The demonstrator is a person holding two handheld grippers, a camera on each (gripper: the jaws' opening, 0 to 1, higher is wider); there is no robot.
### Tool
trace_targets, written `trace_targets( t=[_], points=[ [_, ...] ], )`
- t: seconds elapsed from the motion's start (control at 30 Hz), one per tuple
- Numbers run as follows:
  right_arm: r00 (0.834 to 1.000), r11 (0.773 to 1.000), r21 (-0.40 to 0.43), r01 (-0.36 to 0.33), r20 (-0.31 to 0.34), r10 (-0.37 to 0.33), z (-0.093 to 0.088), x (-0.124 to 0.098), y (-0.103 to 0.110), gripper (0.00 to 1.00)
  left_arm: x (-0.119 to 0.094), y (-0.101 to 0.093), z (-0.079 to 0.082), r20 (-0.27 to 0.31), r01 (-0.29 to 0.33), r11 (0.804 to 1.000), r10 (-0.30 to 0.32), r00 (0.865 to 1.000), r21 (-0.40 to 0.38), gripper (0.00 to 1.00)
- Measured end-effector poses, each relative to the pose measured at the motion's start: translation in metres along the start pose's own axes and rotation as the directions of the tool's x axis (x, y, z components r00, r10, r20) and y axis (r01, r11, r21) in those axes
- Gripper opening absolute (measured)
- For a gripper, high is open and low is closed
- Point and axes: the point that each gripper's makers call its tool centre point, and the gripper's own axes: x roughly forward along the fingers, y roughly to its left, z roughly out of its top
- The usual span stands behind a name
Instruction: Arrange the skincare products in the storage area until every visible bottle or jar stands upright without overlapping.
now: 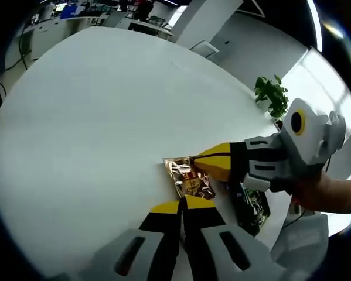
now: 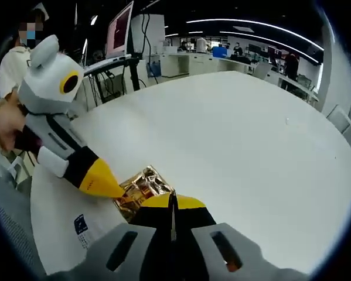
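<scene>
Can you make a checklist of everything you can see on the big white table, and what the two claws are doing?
Surface: big white table, mostly bare.
Job's things: no bottle or jar seen; a shiny gold packet lies flat near the table's edge.
Clutter: a white sheet with a blue mark and a dark green printed item beside the packet.
Grippers: left claw and right claw both touch the gold packet, jaws together; whether they pinch it, cannot tell.
Cables: dark cables hang near a monitor behind the table.
Surroundings: an office with desks, ceiling lights, a potted plant and people far off.
</scene>
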Motion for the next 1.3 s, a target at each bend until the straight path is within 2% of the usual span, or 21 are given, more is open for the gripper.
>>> trace_targets(
  t=[0.23,0.37,0.47,0.57,0.6,0.7,0.77,0.93,1.03,1.1,1.17,1.3],
  points=[
    [1.0,0.999,-0.05,0.013,-0.012,-0.014,0.002,0.002,0.002,0.01,-0.001,-0.005,-0.003,0.004,-0.011,0.999,0.01,1.0,0.034,0.01],
    [1.0,0.998,-0.057,0.015,-0.009,-0.015,0.002,0.0,0.002,0.01,-0.004,-0.005,0.0,0.013,-0.023,0.993,0.022,1.0,0.113,0.01],
    [1.0,0.999,-0.049,0.008,-0.005,-0.009,0.002,-0.001,0.003,0.01,-0.005,-0.005,0.0,0.008,-0.03,0.989,0.029,1.0,0.143,0.02],
    [1.0,0.998,-0.059,0.009,-0.004,-0.009,0.003,0.0,0.003,0.01,-0.009,0.002,0.002,0.004,-0.059,0.972,0.06,0.998,0.227,0.03],
    [1.0,0.998,-0.061,0.01,-0.005,-0.01,0.003,0.0,0.002,0.01,-0.013,0.004,0.001,-0.005,-0.084,0.956,0.089,0.996,0.28,0.01],
    [1.0,0.998,-0.056,0.004,-0.003,-0.005,0.003,0.0,0.002,0.01,-0.019,0.007,0.01,0.016,-0.072,0.936,0.071,0.997,0.345,0.01],
    [1.0,0.999,-0.054,0.002,-0.002,-0.002,0.003,0.001,0.0,0.01,-0.02,0.005,0.019,0.04,-0.079,0.91,0.068,0.997,0.408,0.05],
    [1.0,0.998,-0.058,-0.002,-0.001,0.002,0.003,0.002,0.0,0.01,-0.009,-0.008,0.031,0.055,-0.039,0.877,0.014,0.998,0.479,0.15],
    [1.0,0.998,-0.057,-0.005,-0.001,0.005,0.003,0.004,-0.002,0.01,0.002,-0.013,0.03,0.042,-0.029,0.842,0.007,0.999,0.539,0.22],
    [1.0,0.998,-0.063,-0.007,-0.002,0.007,0.003,0.004,-0.002,0.01,0.008,-0.013,0.027,0.026,-0.018,0.834,0.004,1.0,0.552,0.25],
    [1.0,0.998,-0.063,-0.009,-0.003,0.009,0.003,0.005,-0.002,0.01,0.01,-0.009,0.027,0.031,-0.037,0.826,0.024,0.999,0.562,0.27],
    [1.0,0.998,-0.063,-0.009,-0.002,0.009,0.004,0.004,-0.001,0.01,0.011,-0.01,0.028,0.025,-0.037,0.824,0.028,0.999,0.565,0.29]
  ],
)
